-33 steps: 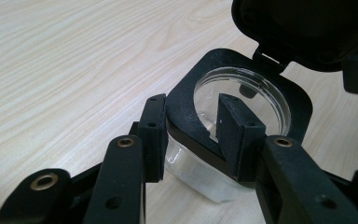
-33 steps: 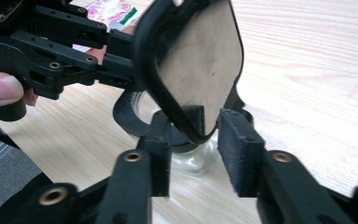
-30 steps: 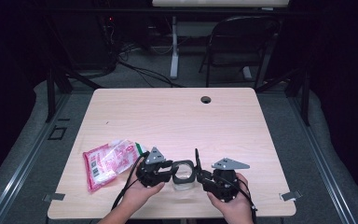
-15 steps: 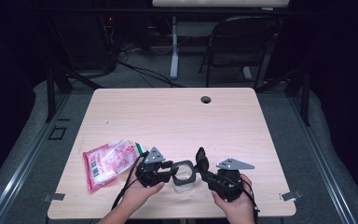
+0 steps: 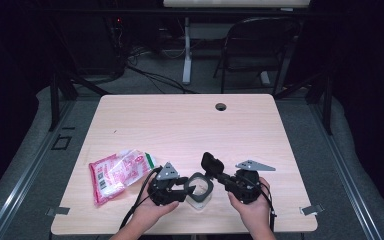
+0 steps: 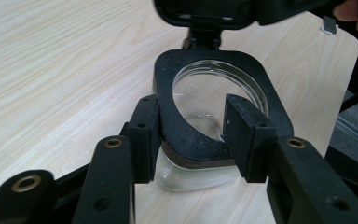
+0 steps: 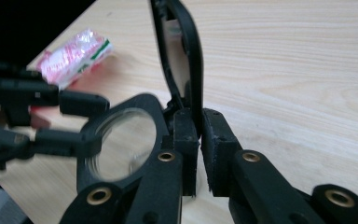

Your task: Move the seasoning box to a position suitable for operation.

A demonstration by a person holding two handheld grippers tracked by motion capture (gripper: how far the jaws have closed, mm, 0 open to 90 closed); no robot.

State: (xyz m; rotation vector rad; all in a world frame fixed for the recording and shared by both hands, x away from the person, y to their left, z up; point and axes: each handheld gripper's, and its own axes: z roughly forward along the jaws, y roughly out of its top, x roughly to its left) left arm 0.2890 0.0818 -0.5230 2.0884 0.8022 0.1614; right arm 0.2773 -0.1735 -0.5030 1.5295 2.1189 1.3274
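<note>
Low center of the high view: left gripper (image 5: 187, 189) has just been loosening around the magnifier (image 5: 200, 186) frame, steadying it. Right gripper (image 5: 215, 169) pinches the raised cover (image 7: 186, 56), probably to unfold it.

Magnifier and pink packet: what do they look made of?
Magnifier: matte black frame, probably plastic, round a clear glossy lens, glass or acrylic; the table grain shows through it. Packet: thin shiny plastic film, crinkled with glints.
</note>
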